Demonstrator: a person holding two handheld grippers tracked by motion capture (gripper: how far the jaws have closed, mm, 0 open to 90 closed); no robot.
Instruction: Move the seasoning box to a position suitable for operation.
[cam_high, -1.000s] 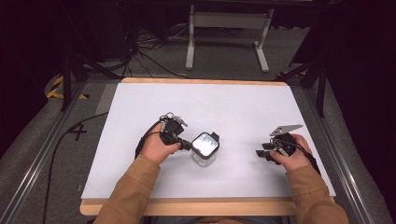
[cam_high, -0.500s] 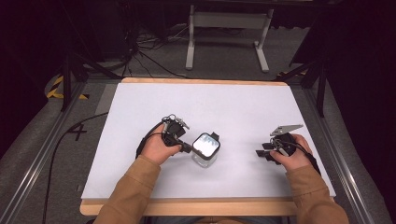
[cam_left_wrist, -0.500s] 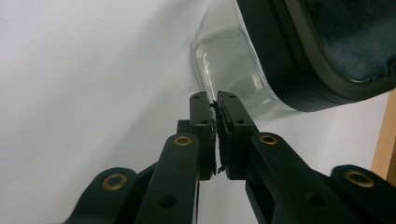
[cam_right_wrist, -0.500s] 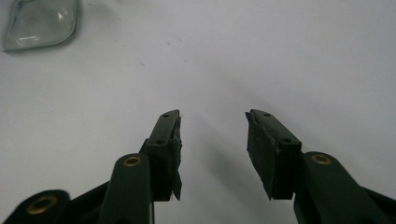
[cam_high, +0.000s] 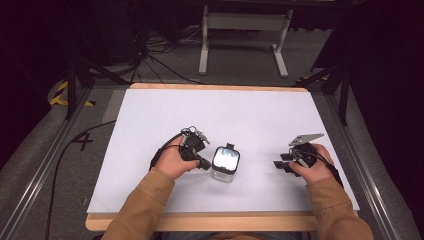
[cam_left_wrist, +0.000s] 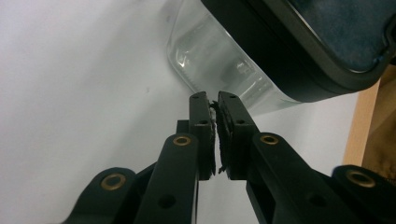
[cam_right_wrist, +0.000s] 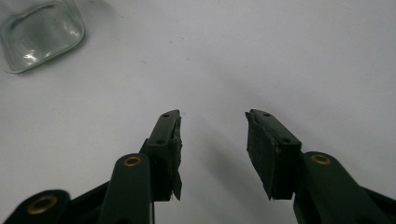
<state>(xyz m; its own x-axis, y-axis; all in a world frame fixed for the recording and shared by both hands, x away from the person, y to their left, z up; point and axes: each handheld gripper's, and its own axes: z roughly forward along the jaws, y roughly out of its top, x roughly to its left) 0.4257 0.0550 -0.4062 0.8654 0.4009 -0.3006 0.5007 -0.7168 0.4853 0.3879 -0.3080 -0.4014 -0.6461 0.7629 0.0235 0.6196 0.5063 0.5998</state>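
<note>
A clear glass container (cam_high: 223, 174) with a black-rimmed lid (cam_high: 226, 159) stands on the white table top (cam_high: 250, 115), near its front middle. My left gripper (cam_high: 205, 165) is just left of it, shut with nothing between its pads. In the left gripper view the closed tips (cam_left_wrist: 213, 99) reach the lower glass wall (cam_left_wrist: 219, 60) under the dark lid (cam_left_wrist: 299, 42). My right gripper (cam_high: 278, 165) rests farther right, apart from the container, open and holding nothing. In the right gripper view the spread jaws (cam_right_wrist: 212, 126) hover over bare table, with the glass container (cam_right_wrist: 39, 32) at the top left.
The table's wooden front edge (cam_high: 200, 220) lies close behind both forearms. Beyond the far edge stand a white metal frame (cam_high: 242, 30) and loose cables (cam_high: 160, 65) on the floor. A black cable (cam_high: 65, 150) runs along the left side.
The left hand and its shut gripper have shifted slightly right, and the container has moved a little right with it. The right gripper has stayed put.
</note>
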